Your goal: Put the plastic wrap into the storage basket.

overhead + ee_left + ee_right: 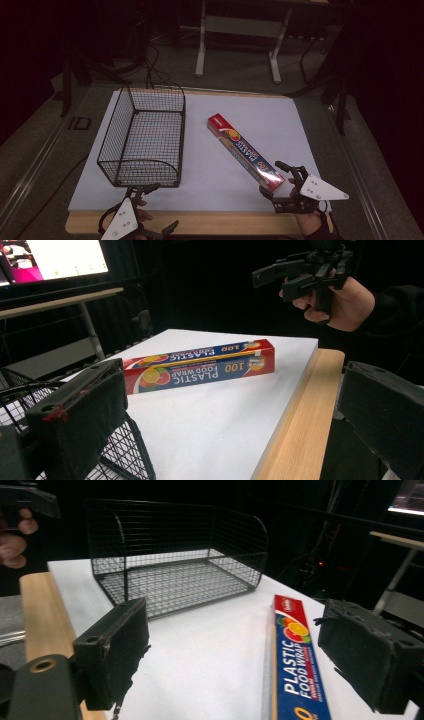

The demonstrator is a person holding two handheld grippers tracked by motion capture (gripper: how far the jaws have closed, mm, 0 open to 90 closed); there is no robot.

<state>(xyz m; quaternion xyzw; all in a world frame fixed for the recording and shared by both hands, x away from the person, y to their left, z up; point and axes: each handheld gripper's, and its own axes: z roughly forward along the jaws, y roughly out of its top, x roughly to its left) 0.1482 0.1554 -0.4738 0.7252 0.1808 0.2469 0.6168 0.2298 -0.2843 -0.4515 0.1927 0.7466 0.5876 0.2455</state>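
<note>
High view gives me the layout: the table (210, 172) under its white sheet, the wire basket (145, 135) standing toward the far left with nothing in it, and the plastic wrap box (245, 150) lying flat and slantwise to the right of the basket, well apart from it. The near end of the box sits between the fingers of my right gripper (280, 180), which stand wide and do not press on it. My left gripper (150, 210) hangs at the near edge of the table just in front of the basket, fingers spread on nothing.

I judge the step in hand to be taking the box, probably for the basket. To do it well I would settle the right gripper lower and square to the box's long sides, so both pads meet flat cardboard, not a corner. Gripping this close to the end, the box may sag or swing, so I would lift slowly and level.

Right gripper view cuts the box off at the bottom, so I cannot tell how far the fingers reach along it. Small print on the label stays unreadable, and the surroundings beyond the table are too dark to make out.
</note>
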